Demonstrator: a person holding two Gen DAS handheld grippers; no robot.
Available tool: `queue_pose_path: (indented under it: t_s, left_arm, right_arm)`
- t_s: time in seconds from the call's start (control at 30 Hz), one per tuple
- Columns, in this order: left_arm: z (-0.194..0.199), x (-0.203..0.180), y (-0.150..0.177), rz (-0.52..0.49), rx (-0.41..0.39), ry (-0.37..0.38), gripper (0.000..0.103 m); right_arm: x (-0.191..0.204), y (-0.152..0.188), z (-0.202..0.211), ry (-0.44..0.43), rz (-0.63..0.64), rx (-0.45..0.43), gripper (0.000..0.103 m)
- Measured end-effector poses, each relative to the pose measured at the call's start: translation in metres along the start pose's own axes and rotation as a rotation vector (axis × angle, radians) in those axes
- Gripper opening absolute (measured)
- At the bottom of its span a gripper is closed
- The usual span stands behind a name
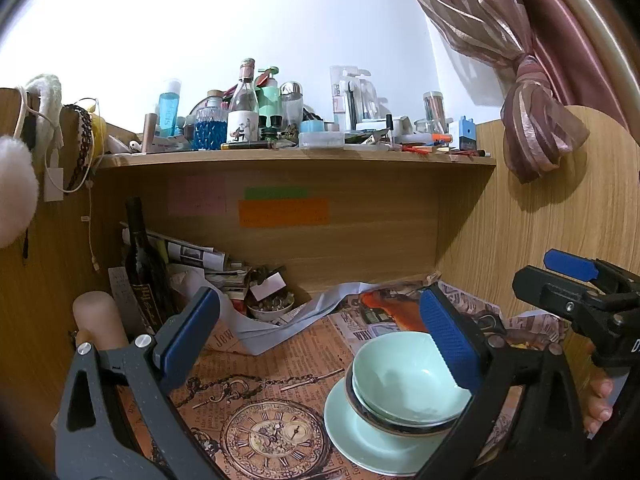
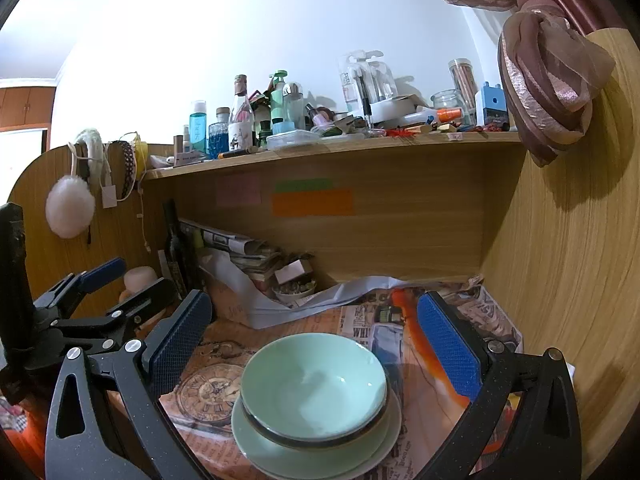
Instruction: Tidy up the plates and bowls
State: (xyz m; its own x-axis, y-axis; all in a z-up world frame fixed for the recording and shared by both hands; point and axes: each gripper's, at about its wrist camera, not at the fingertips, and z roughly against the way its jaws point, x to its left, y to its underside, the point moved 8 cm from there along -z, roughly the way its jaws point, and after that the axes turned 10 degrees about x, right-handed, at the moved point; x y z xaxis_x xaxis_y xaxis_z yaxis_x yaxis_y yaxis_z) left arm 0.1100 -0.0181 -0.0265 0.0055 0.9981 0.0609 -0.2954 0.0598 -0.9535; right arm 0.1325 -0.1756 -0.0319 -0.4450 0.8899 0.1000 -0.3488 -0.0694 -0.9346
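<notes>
Pale-green ceramic bowl [image 2: 314,384] sitting upright, mouth up, nested in a dark-rimmed bowl [image 2: 316,436] on a green plate [image 2: 320,460]. Right gripper [image 2: 314,334] gaping, framing the stack; left gripper [image 1: 320,328] gaping, stack at its right finger [image 1: 450,340].

My left wrist camera looks forward between its spread jaws, low and close over the counter [image 1: 280,364], toward the shelf [image 1: 296,157] on the back wall. My right wrist camera faces the same way from further right. Both share the stacked dishes [image 2: 316,400] near the jaws and the shelf beyond.
</notes>
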Motion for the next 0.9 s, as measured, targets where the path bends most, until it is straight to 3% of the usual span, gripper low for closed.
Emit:
queue_pose_path:
  t_s: [0.9]
  left_arm:
    - [-0.0065,-0.0048,0.003,0.002,0.019,0.018,0.102]
  right_arm:
    - [-0.0014,0.0031,-0.0058,0.005,-0.009,0.014,0.103]
